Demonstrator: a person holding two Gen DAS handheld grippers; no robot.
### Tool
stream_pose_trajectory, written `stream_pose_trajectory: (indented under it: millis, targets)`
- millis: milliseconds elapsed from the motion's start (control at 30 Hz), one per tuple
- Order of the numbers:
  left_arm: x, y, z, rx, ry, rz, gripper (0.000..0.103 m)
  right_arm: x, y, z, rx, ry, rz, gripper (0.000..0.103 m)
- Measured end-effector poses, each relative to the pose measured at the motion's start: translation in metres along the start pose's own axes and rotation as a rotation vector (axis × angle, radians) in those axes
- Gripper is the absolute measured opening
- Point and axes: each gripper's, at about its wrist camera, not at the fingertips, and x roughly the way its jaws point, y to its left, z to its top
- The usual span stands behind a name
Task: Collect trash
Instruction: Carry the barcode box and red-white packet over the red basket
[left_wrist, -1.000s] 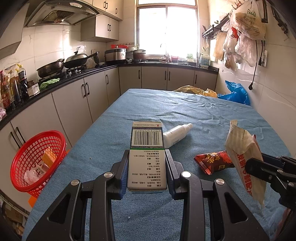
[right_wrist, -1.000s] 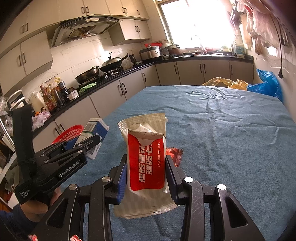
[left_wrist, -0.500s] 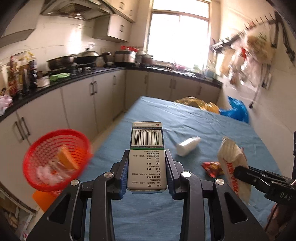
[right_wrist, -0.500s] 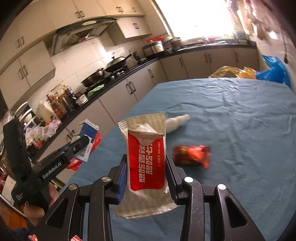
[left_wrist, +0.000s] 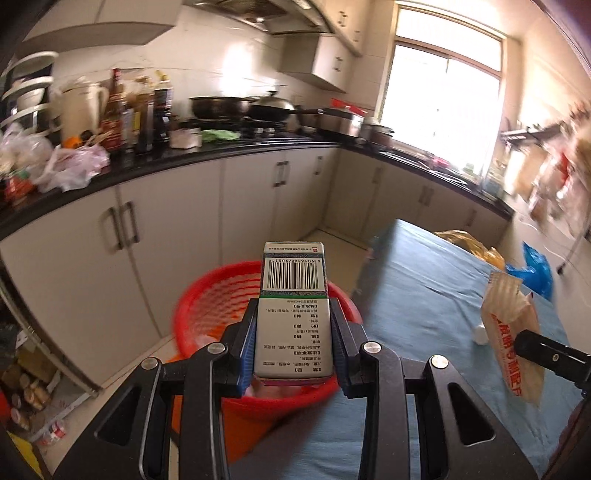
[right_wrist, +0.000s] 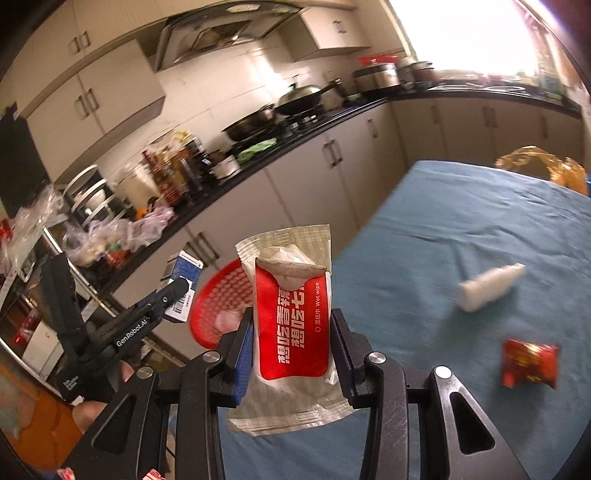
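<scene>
Carton (left_wrist: 294, 310) clamped in left gripper (left_wrist: 294, 349), wipe pack (right_wrist: 291, 321) in right gripper (right_wrist: 291, 354); I'm over red basket (left_wrist: 207, 299), next release both.

Red basket (left_wrist: 221, 291) mouth open below; cabinets (left_wrist: 177, 236) flank left.

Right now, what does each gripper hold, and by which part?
Left gripper: carton, by its lower sides. Right gripper: wet-wipe packet, by its side edges.

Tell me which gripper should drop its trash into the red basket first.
Left. The left gripper holds the barcode box directly in front of the red basket, filling its view. The right gripper holds the wet wipe packet above the table's edge, with the basket farther off.
</scene>
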Motion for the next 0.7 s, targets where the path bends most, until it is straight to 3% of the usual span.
stream_pose_trajectory:
  millis: [233, 700]
  targets:
    - [0.013, 0.036, 0.004, -0.04, 0.019, 0.044, 0.033, 0.047, 0.024, 0.016, -0.015, 0.056, 0.04, 0.042]
    - [0.041, 0.033, -0.003, -0.011, 0.064, 0.064, 0.033, 0.122, 0.036, 0.037, 0.004, 0.135, 0.06, 0.042]
